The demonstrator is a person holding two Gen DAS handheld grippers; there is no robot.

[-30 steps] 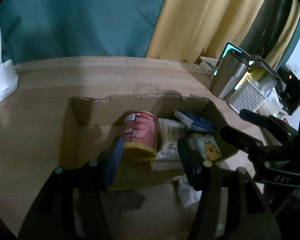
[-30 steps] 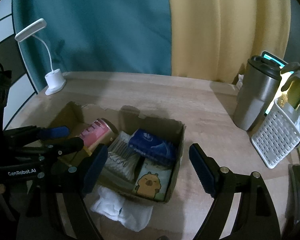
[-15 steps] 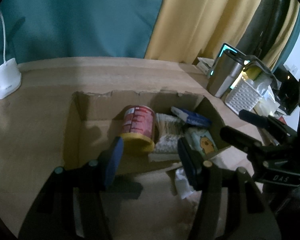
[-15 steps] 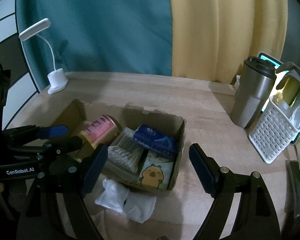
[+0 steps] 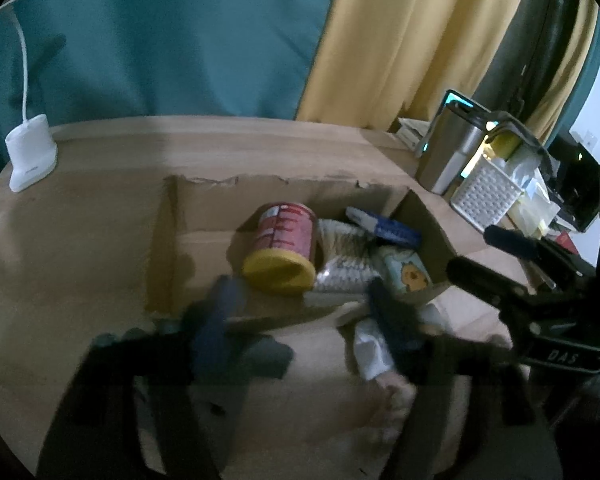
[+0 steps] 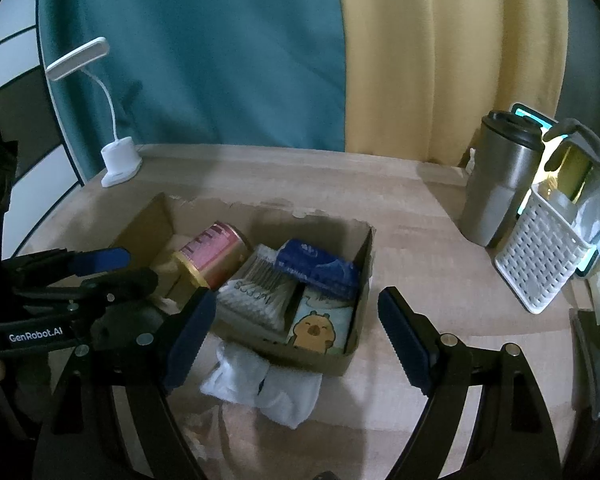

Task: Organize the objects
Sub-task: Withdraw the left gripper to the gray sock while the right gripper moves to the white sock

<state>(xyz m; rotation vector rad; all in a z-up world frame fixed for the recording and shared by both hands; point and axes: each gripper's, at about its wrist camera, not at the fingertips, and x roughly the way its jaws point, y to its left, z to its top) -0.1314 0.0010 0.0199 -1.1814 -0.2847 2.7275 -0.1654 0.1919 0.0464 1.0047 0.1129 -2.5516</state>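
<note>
Both your tools hang spread and empty over the cardboard box [image 6: 356,276].
Your right tool [image 6: 296,338] frames the box; your left tool [image 5: 300,316] sits at its 6 o'clock edge. Red can [image 6: 216,254] lies inside; white cloth [image 6: 260,384] rests on the bench [image 6: 412,216], touching the box's near wall.

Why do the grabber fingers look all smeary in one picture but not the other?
In the left wrist view the left gripper is smeared by motion blur, while the can in the box looks fairly sharp. In the right wrist view the right gripper has crisp edges. Both views are dim, and the fisheye lens bends the table edge.
</note>
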